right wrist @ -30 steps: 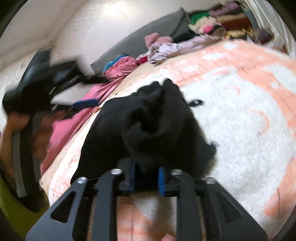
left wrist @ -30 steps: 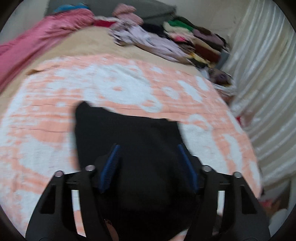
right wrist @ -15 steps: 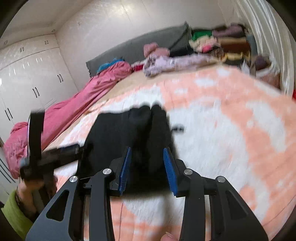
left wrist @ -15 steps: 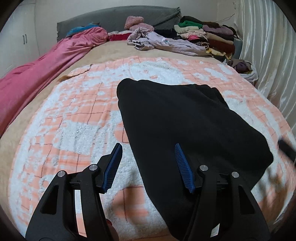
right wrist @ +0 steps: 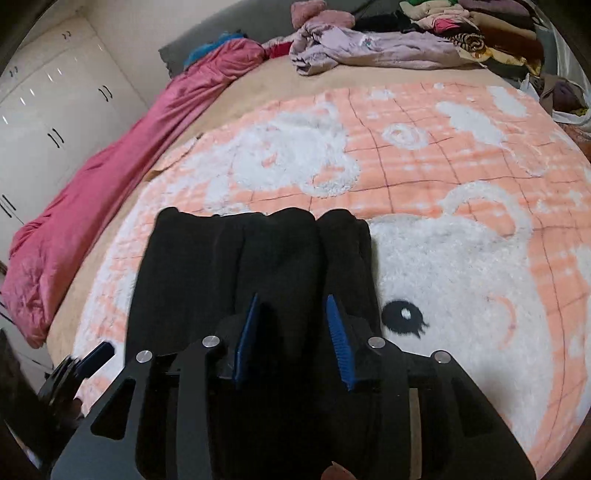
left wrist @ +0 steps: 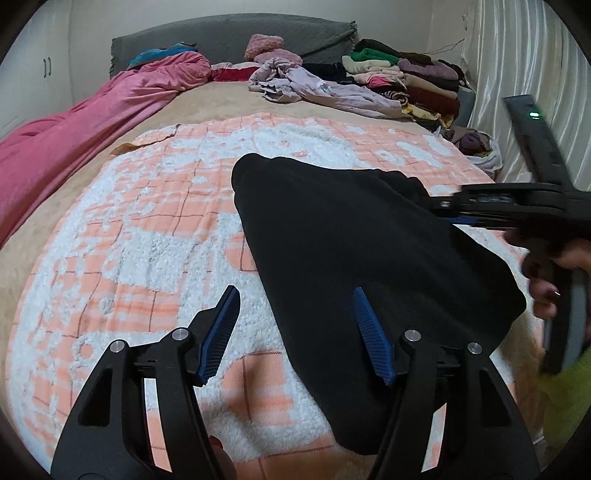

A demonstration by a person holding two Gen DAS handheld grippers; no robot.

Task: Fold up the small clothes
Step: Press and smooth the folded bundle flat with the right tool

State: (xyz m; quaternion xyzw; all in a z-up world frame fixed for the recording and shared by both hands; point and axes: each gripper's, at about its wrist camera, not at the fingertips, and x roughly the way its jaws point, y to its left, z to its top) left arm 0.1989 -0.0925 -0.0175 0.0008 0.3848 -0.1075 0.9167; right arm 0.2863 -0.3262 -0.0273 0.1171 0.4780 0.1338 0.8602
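Hovering low over the blanket point(left wrist: 140, 229), left gripper point(left wrist: 295, 325) spread wide, right gripper point(right wrist: 291, 332) parted above the black garment point(left wrist: 354, 240) (folded, creased), lying near-right on the bed.

Wide bed point(left wrist: 207, 99) under a tan cover, filling most of both views. Orange-and-white fleecy blanket point(left wrist: 140, 229) spread across the middle. Grey padded headboard point(left wrist: 229, 33) at 12 o'clock against a pale wall. Glossy white wardrobe point(right wrist: 48, 122) with dark handles at 9 o'clock. Pleated white curtain point(left wrist: 517, 74) at 2 o'clock. Soft, even indoor light.
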